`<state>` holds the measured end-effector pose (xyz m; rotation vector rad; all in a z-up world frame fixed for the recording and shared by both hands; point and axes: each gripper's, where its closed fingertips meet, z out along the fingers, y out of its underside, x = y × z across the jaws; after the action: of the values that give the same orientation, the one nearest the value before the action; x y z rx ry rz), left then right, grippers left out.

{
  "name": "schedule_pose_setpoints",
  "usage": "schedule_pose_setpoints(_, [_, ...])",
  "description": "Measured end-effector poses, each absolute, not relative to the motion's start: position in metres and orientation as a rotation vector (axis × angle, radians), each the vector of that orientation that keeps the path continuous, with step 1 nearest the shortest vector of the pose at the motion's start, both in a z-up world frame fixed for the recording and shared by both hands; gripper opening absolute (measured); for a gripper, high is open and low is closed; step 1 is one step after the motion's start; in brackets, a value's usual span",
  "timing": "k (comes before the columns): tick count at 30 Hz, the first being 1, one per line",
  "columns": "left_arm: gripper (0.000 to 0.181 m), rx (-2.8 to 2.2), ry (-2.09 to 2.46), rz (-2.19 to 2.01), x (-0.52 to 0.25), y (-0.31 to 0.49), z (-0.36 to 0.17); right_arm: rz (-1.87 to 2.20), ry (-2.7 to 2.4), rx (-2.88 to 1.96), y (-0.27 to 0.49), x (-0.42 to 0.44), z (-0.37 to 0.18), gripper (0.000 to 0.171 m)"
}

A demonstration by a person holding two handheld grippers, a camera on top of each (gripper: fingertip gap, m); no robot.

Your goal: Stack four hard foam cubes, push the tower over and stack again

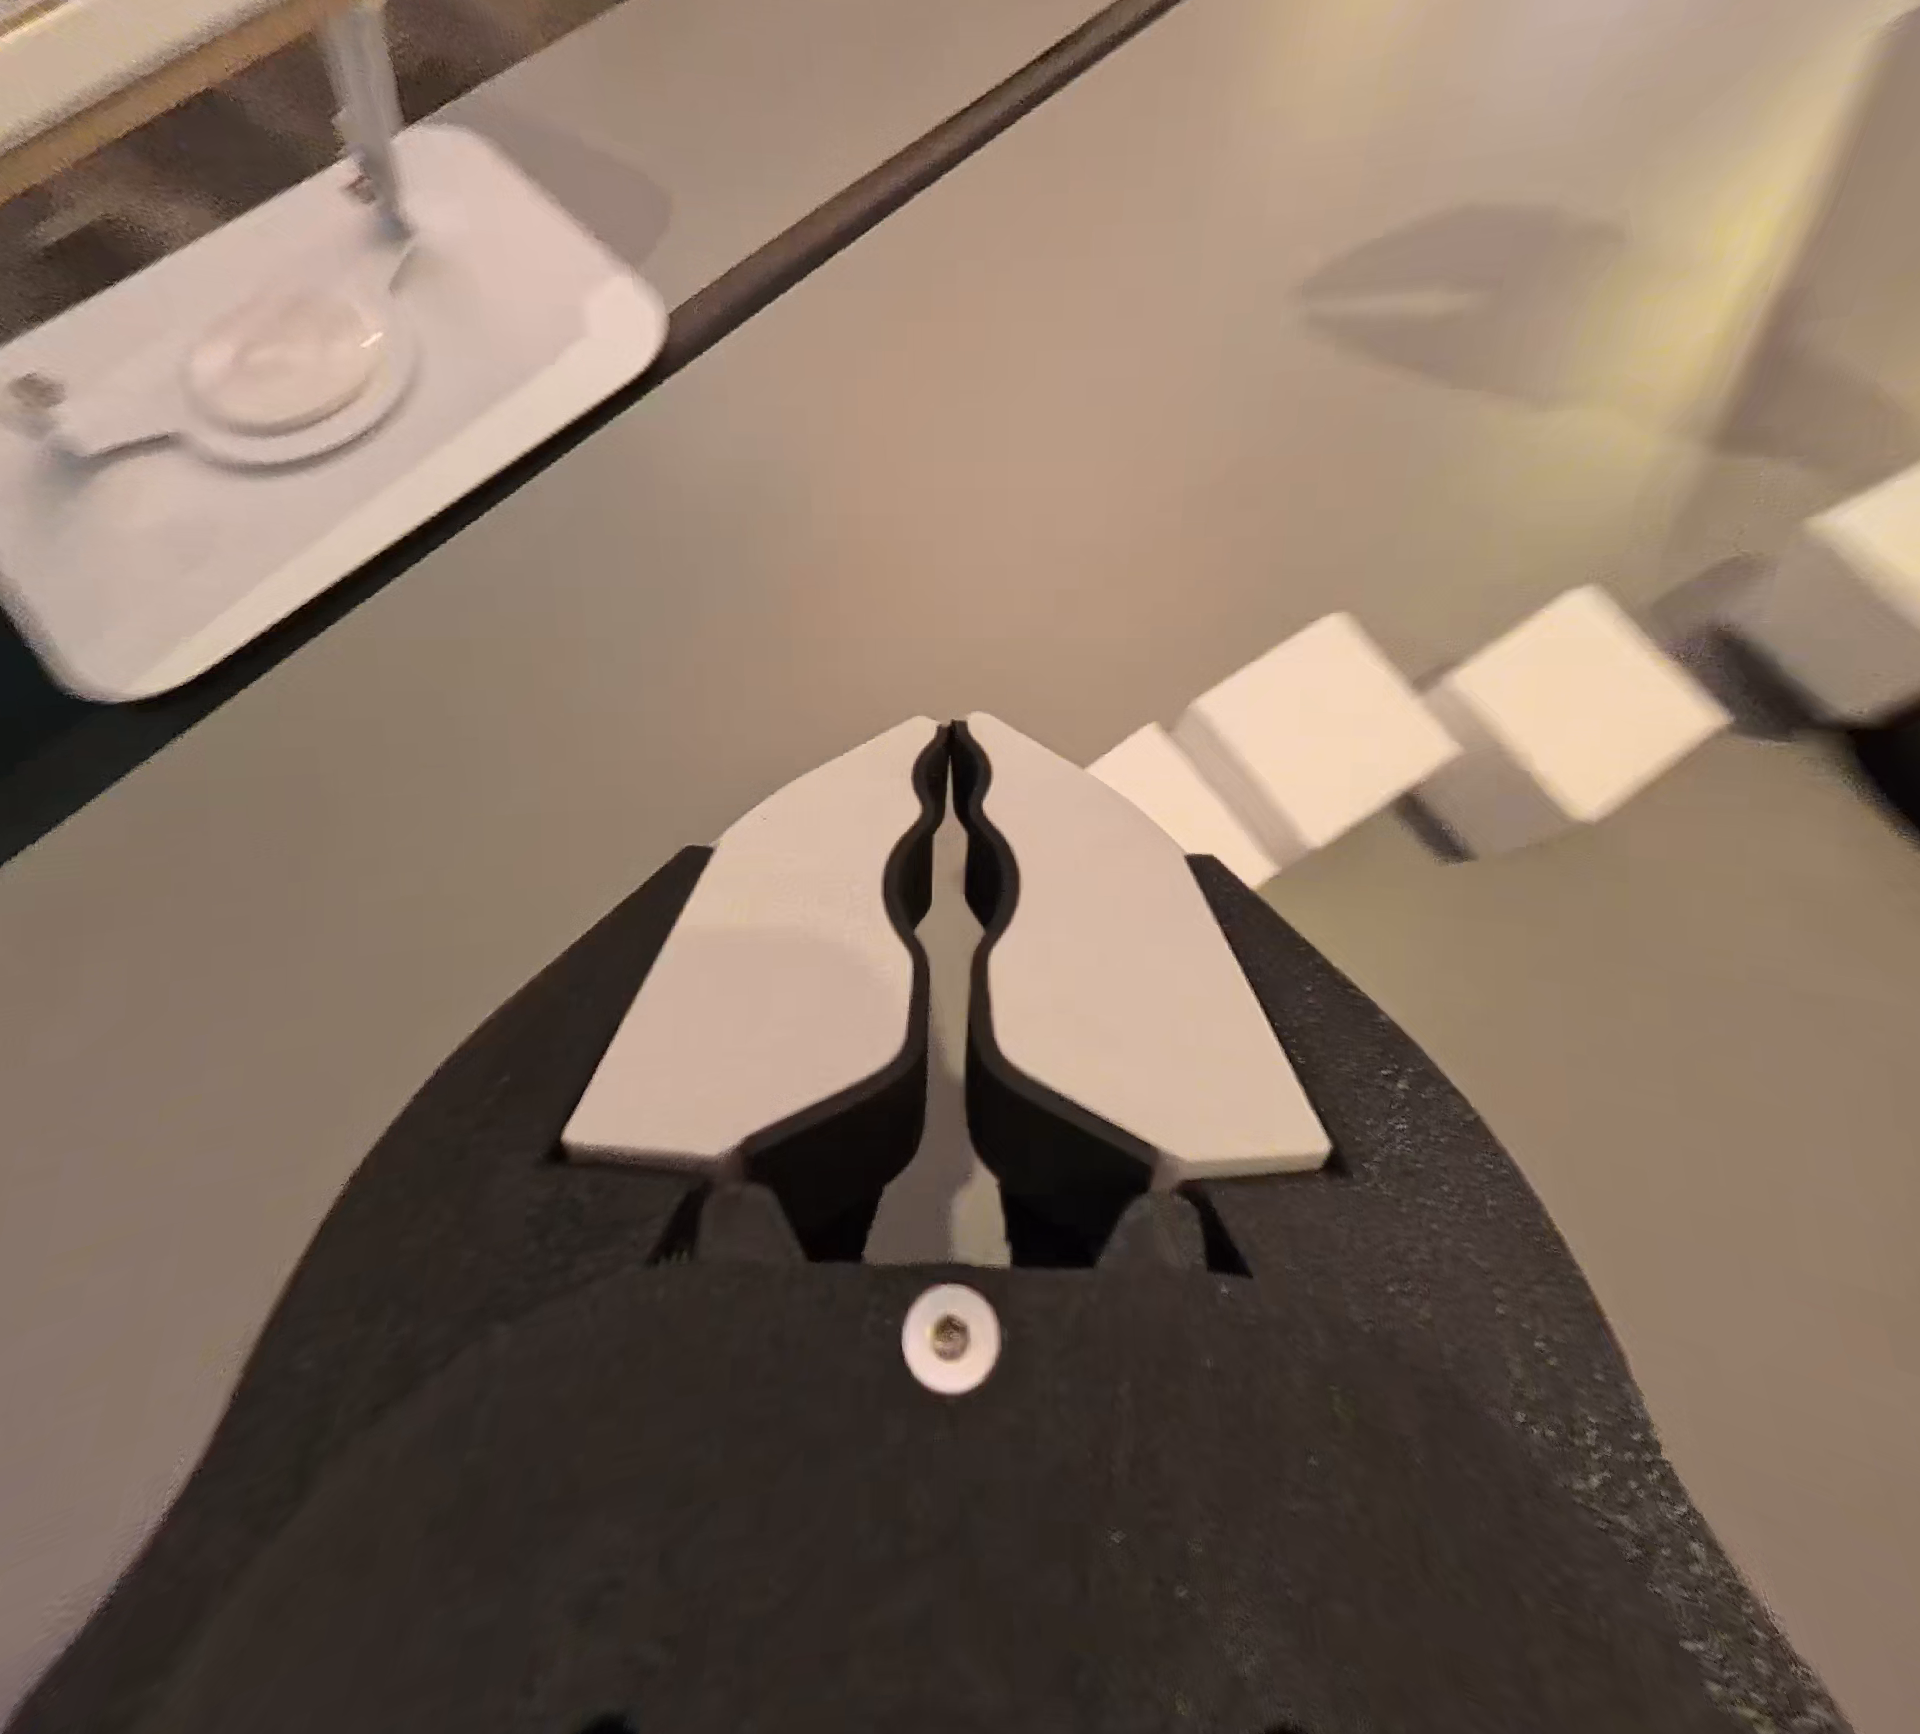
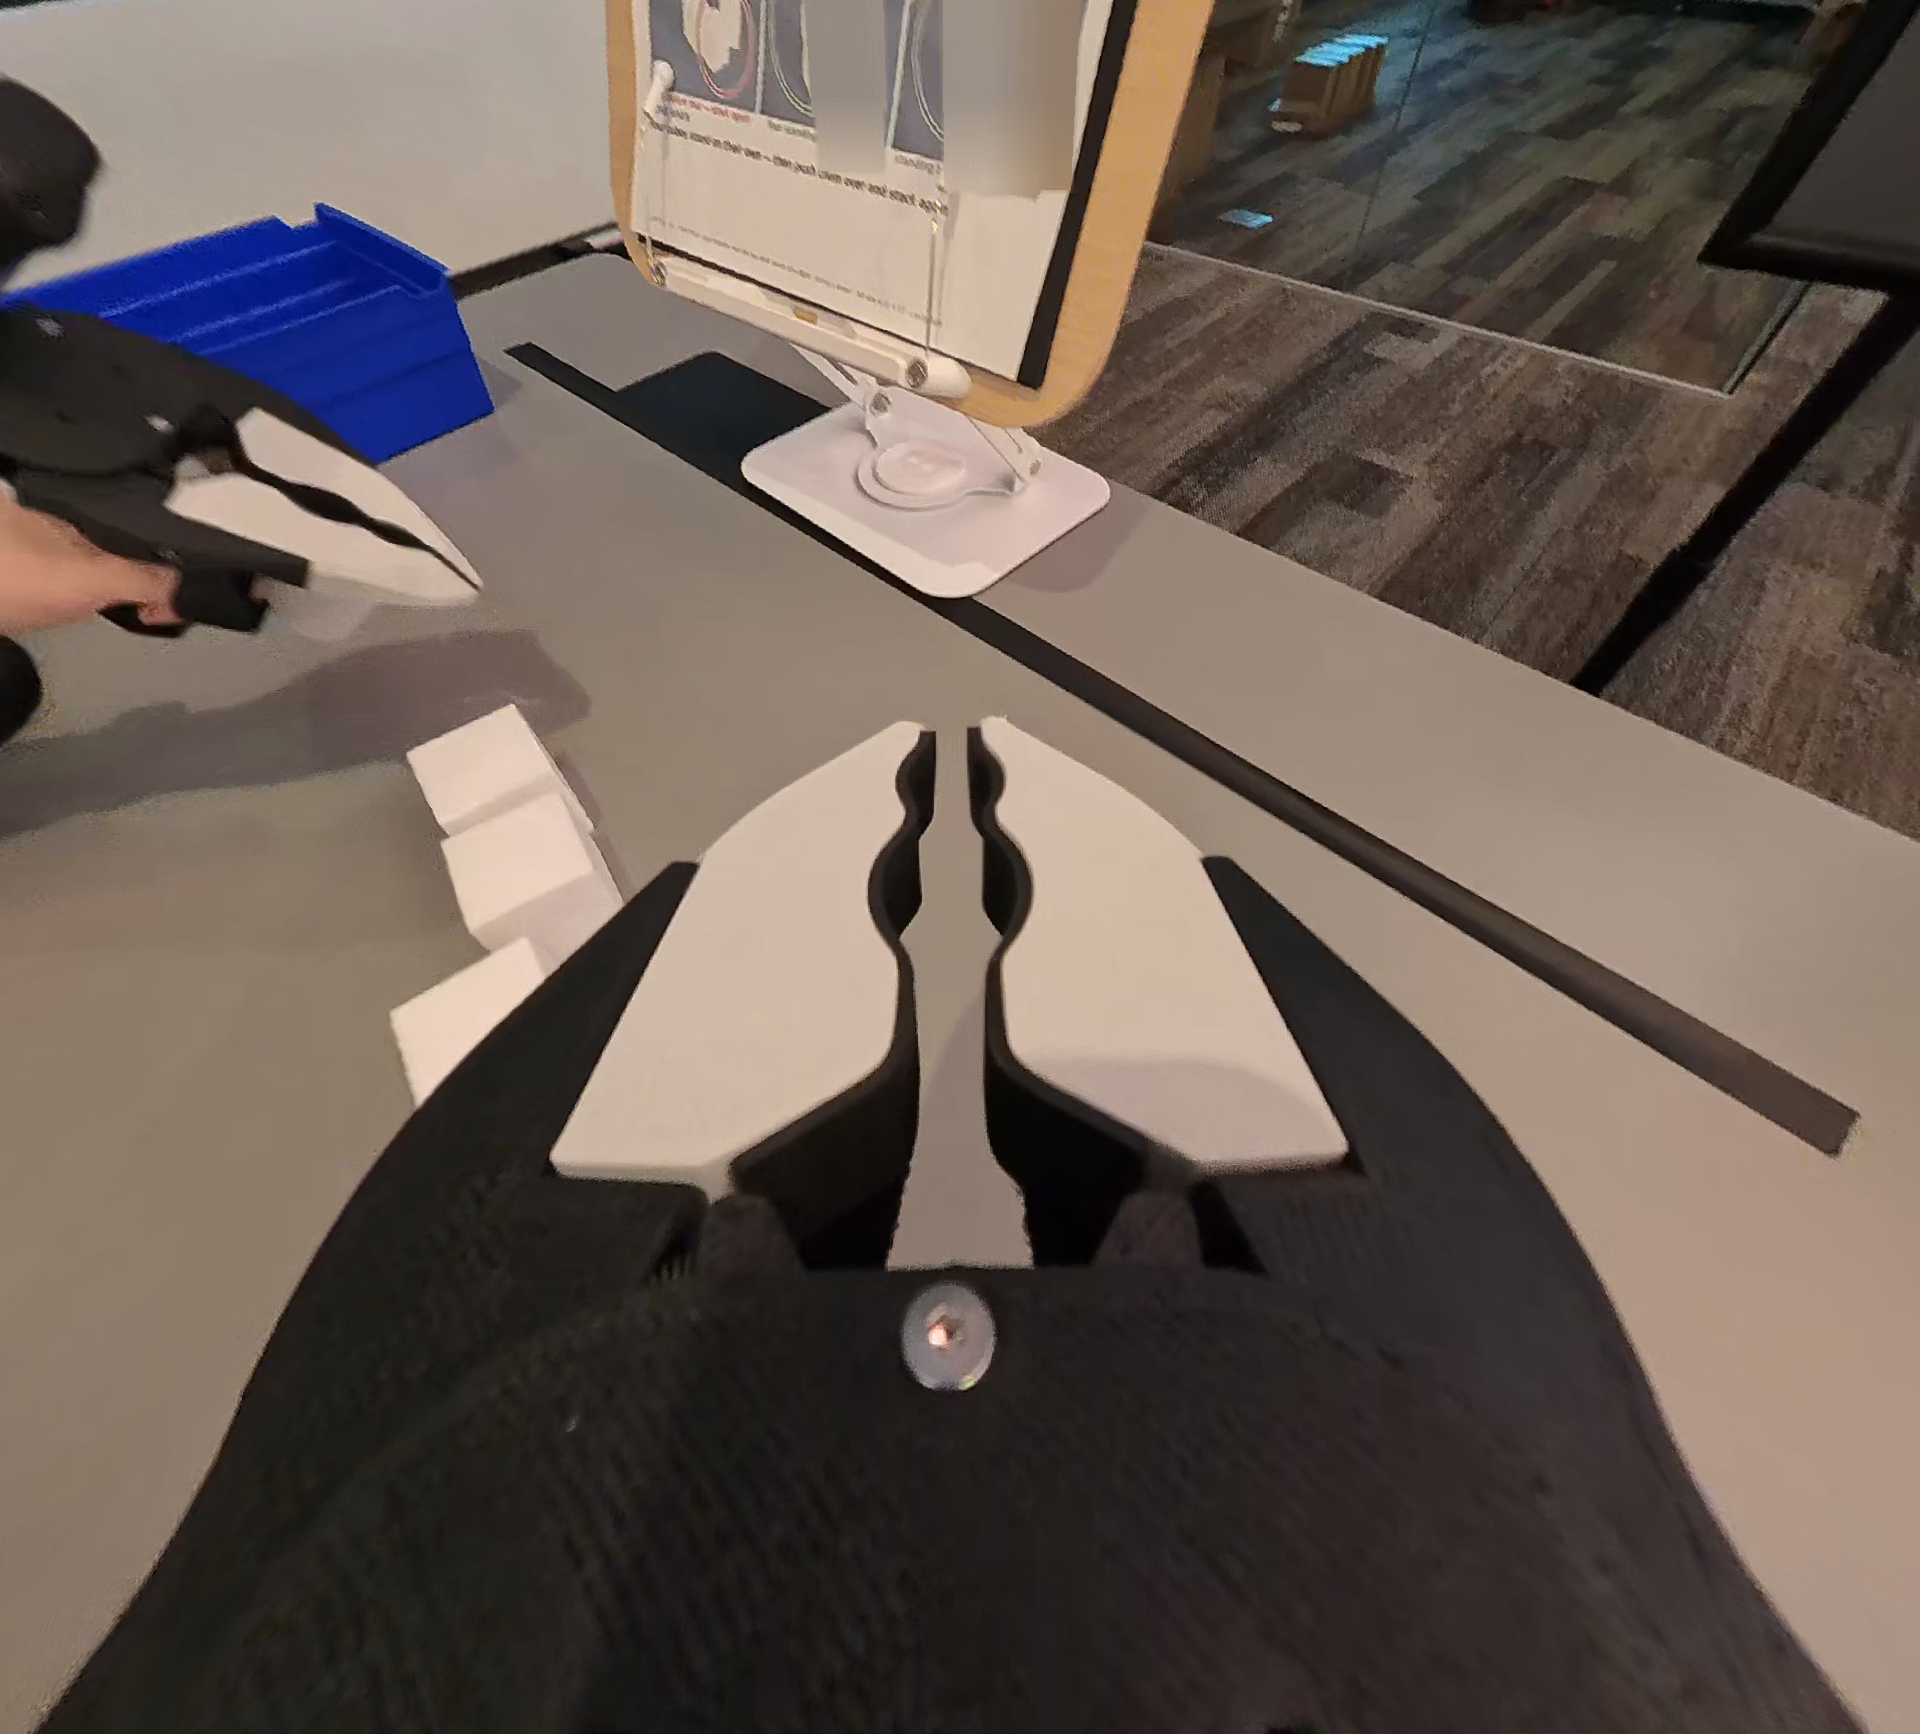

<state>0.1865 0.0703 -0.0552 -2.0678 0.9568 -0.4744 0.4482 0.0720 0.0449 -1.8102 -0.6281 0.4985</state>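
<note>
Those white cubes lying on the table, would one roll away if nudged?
Probably not: each white cube has flat faces and sharp edges, so it should slide or tip. Being foam, it likely feels light. Its matte surface suggests decent grip.

Printed lines and small pictures are carried by a white instruction sheet (image 2: 883, 53) held on a wood-edged stand (image 2: 1143, 126) on the bench (image 2: 1351, 853).

matt white foam cubes (image 2: 488, 770) on a smooth matt grey table (image 2: 727, 645); glossy blue plastic bin (image 2: 312, 323) at upper left; grainy black plastic gripper body (image 2: 935, 1528).
</note>
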Motion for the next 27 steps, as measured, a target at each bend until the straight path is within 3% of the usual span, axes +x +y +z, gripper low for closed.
schedule_pose_setpoints(1, [0.002,-2.023,0.976,-0.596,0.191,0.066,-0.049,0.494,-0.624,-1.825,0.071,0.453,0.042,0.008])
schedule_pose_setpoints(6, [0.08,-1.93,1.17,-0.921,0.198,0.049,-0.064,0.493,-0.612,-1.863,0.061,0.47,0.033,0.019])
schedule_pose_setpoints(14, [0.103,-1.722,1.477,-0.777,0.206,0.037,-0.102,0.488,-0.752,-1.968,0.018,0.459,0.017,0.057])
schedule_pose_setpoints(21, [0.088,-1.733,1.596,-0.687,0.215,0.041,-0.128,0.347,-0.94,-2.074,-0.017,0.408,-0.019,0.065])
schedule_pose_setpoints(24, [0.06,-1.698,1.623,-0.687,0.219,0.039,-0.13,0.326,-1.031,-2.068,-0.043,0.392,-0.053,0.067])
schedule_pose_setpoints(27, [0.06,-1.701,1.658,-0.706,0.217,0.036,-0.127,0.27,-1.015,-2.096,-0.054,0.391,-0.082,0.076])
